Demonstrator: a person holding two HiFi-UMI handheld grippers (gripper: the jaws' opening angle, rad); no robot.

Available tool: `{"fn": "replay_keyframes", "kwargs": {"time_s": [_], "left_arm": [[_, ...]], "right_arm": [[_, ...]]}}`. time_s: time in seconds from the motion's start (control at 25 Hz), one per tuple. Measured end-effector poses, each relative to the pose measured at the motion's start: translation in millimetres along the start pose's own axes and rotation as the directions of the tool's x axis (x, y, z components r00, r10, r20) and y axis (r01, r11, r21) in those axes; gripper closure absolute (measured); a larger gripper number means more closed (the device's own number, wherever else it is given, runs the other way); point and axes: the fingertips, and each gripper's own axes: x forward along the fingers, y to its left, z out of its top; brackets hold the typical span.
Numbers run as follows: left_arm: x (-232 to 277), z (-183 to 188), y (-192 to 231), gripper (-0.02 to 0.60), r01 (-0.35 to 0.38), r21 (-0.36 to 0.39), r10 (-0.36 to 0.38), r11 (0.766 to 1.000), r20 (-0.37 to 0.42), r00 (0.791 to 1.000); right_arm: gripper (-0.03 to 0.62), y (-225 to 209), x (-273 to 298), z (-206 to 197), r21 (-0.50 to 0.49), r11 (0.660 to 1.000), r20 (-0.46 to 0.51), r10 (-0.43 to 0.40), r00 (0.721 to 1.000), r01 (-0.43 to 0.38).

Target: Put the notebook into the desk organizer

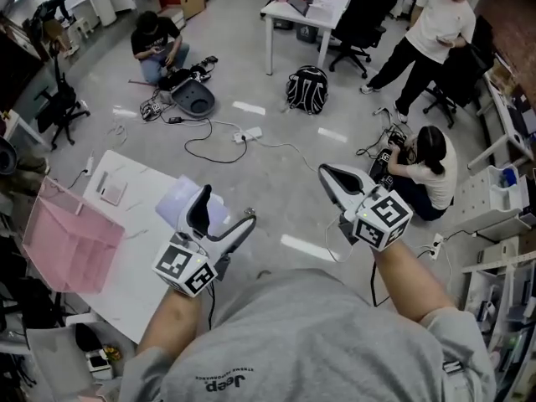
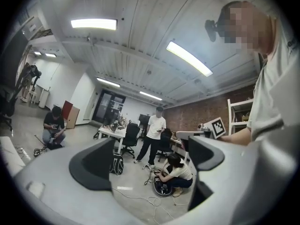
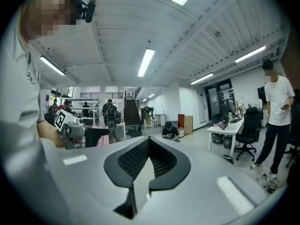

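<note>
A pink mesh desk organizer [image 1: 71,241] stands on the left part of the white table [image 1: 138,287]. A pale lavender notebook [image 1: 177,201] lies at the table's far right corner, partly hidden by my left gripper [image 1: 223,217]. That gripper hovers above the notebook, pointing up and away, open and empty; in the left gripper view its jaws stand wide apart [image 2: 150,158] with only the room between them. My right gripper [image 1: 333,177] is raised over the floor to the right of the table, and in the right gripper view its jaws [image 3: 149,154] are shut on nothing.
A small pinkish pad [image 1: 111,191] lies on the table's far side. Beyond are a person sitting on the floor [image 1: 157,44], a black backpack [image 1: 306,87], cables [image 1: 218,141], a person crouching at right [image 1: 423,170], a standing person [image 1: 427,36], and white shelves [image 1: 494,199].
</note>
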Motion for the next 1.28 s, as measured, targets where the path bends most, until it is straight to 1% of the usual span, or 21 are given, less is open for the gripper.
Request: {"fn": "replay_keyframes", "kwargs": {"time_s": [0.2, 0.36, 0.52, 0.68, 0.88, 0.92, 0.96, 1.04, 1.12, 1.2, 1.28], "left_arm": [[20, 2, 62, 0.046, -0.012, -0.025, 0.012, 1.000, 0.006, 1.000], [33, -4, 95, 0.046, -0.035, -0.045, 0.035, 0.998, -0.006, 0.999], [37, -15, 124, 0.046, -0.075, -0.051, 0.074, 0.996, -0.010, 0.997], [47, -12, 139, 0.046, -0.158, -0.062, 0.157, 0.986, -0.018, 0.987], [72, -2, 157, 0.046, -0.273, -0.074, 0.273, 0.959, -0.008, 0.962], [75, -4, 163, 0.046, -0.308, -0.091, 0.309, 0.947, 0.002, 0.951], [76, -6, 167, 0.046, -0.350, -0.114, 0.354, 0.930, 0.014, 0.935], [77, -13, 174, 0.046, -0.428, -0.162, 0.439, 0.889, 0.036, 0.898], [77, -19, 178, 0.046, -0.491, -0.188, 0.507, 0.850, 0.042, 0.861], [75, -26, 180, 0.046, -0.553, -0.221, 0.574, 0.804, 0.042, 0.818], [70, -40, 179, 0.047, -0.602, -0.266, 0.632, 0.753, 0.039, 0.774]], "right_arm": [[0.592, -25, 63, -1, -0.004, 1.000, -0.015, 0.003, 1.000, -0.003], [0.592, -41, 105, -4, -0.014, 0.999, -0.034, 0.033, 0.999, -0.034], [0.592, -54, 145, -13, -0.016, 0.997, -0.035, 0.073, 0.997, -0.073], [0.592, -71, 182, 0, -0.005, 0.987, -0.041, 0.159, 0.986, -0.159], [0.592, -95, 229, 7, 0.003, 0.955, -0.053, 0.297, 0.954, -0.297], [0.592, -99, 238, 5, 0.003, 0.945, -0.061, 0.328, 0.943, -0.328], [0.592, -103, 248, 2, 0.004, 0.932, -0.071, 0.361, 0.930, -0.362], [0.592, -107, 266, -2, -0.001, 0.900, -0.087, 0.433, 0.897, -0.435], [0.592, -106, 283, -2, -0.018, 0.863, -0.097, 0.501, 0.860, -0.505], [0.592, -101, 300, -1, -0.027, 0.819, -0.100, 0.569, 0.816, -0.574], [0.592, -95, 314, -5, -0.021, 0.775, -0.103, 0.626, 0.773, -0.631]]}}
